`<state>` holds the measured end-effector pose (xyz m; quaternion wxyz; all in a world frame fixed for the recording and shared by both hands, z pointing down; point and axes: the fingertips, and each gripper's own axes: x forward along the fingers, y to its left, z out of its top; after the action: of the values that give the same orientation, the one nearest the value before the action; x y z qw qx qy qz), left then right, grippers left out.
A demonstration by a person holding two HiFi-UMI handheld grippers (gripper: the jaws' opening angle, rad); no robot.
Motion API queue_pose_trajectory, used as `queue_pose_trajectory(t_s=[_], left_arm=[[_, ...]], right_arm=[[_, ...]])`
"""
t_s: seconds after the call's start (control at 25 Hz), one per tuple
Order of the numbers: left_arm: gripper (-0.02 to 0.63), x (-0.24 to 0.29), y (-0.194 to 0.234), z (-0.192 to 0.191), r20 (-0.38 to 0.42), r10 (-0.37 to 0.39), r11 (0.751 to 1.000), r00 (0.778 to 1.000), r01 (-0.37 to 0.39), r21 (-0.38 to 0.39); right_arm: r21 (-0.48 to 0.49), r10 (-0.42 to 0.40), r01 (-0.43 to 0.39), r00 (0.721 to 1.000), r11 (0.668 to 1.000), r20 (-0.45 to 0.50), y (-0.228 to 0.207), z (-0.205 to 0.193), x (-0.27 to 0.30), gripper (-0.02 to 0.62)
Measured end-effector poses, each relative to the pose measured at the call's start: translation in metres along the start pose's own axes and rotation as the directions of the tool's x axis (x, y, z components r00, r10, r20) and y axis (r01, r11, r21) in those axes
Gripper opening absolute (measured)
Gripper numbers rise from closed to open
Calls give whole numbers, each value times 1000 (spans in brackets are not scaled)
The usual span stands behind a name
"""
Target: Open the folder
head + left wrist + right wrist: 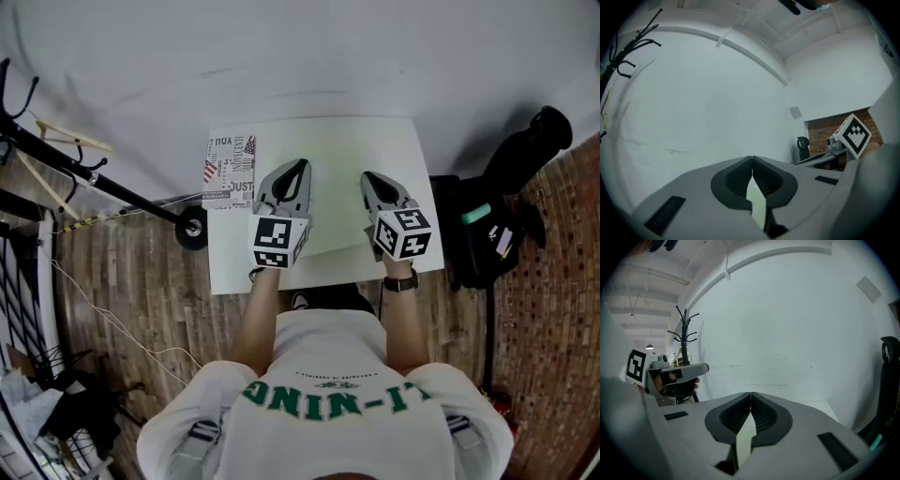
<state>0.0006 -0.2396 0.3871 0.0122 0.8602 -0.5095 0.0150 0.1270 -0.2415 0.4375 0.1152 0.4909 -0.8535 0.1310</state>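
A pale green folder (pixel 333 192) lies flat and closed on the white table (pixel 403 141), in front of the person. My left gripper (pixel 301 166) hovers over the folder's left part, its jaws closed tip to tip with nothing between them (pixel 752 158). Over the folder's right part is my right gripper (pixel 367 177), also shut and empty (pixel 750 393). Both point away from the person toward the white wall. Each gripper view shows the other gripper off to its side, and only a pale sliver of the folder below the jaws.
A sheet or bag with newspaper print (pixel 230 171) lies at the table's far left corner. A black wheeled rack (pixel 192 227) stands left of the table. On the right is a black chair with a bag (pixel 492 234). A coat stand (pixel 684 333) is by the wall.
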Motion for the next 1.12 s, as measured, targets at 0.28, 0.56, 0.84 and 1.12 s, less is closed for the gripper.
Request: queue_pose_trajectory(t_s=[0.28, 0.56, 0.84, 1.12], left_arm=[[14, 54, -2, -12, -38, -20, 1000, 999, 19, -10], [14, 87, -1, -37, -97, -30, 999, 995, 28, -28], [14, 99, 15, -61, -149, 5, 999, 989, -12, -47], [14, 96, 30, -66, -161, 35, 998, 986, -44, -53]], right_arm=[[49, 29, -24, 993, 999, -111, -47, -22, 31, 94], [196, 179, -137, 959, 971, -219, -65, -59, 61, 223], [392, 327, -213, 911, 895, -251, -69, -100, 83, 351], [508, 402, -208, 862, 836, -308, -71, -152, 99, 411]])
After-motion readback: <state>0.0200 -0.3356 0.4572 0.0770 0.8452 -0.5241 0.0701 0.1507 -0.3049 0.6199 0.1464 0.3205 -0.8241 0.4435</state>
